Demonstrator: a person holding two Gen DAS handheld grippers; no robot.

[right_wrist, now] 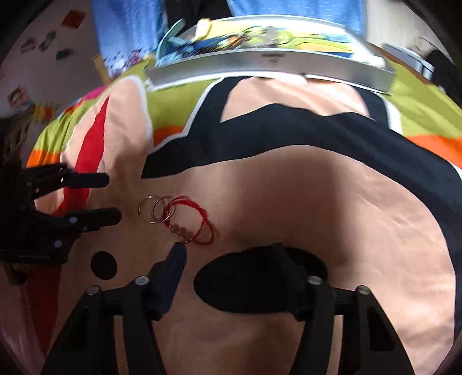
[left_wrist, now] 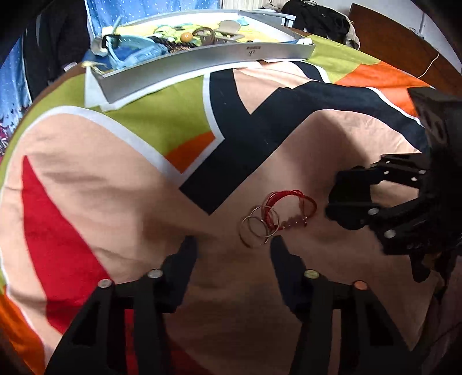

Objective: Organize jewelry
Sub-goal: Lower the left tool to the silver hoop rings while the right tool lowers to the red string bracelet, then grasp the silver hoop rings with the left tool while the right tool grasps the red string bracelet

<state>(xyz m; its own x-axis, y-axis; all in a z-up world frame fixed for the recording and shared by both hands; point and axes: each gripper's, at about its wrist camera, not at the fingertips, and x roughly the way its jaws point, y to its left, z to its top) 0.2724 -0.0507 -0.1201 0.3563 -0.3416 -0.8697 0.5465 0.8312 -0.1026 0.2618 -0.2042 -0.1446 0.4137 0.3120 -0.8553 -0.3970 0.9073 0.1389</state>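
Note:
A small heap of jewelry lies on a colourful patterned bedsheet: red cord bracelets tangled with thin metal bangles. My left gripper points down at the heap. Its jaws stand apart and hold nothing, and the bangles lie just past its fingertips. My right gripper comes in from the right, open, a little short of the red bracelets. In the right wrist view the red bracelets and bangles lie ahead of the open right gripper, whose left fingertip is right beside the beaded bracelet. The left gripper is at the left.
A shallow silver-walled tray stands at the far side of the bed and holds several small items; it shows in the right wrist view too. Dark clothing and a wooden headboard are behind it. A blue curtain hangs at the left.

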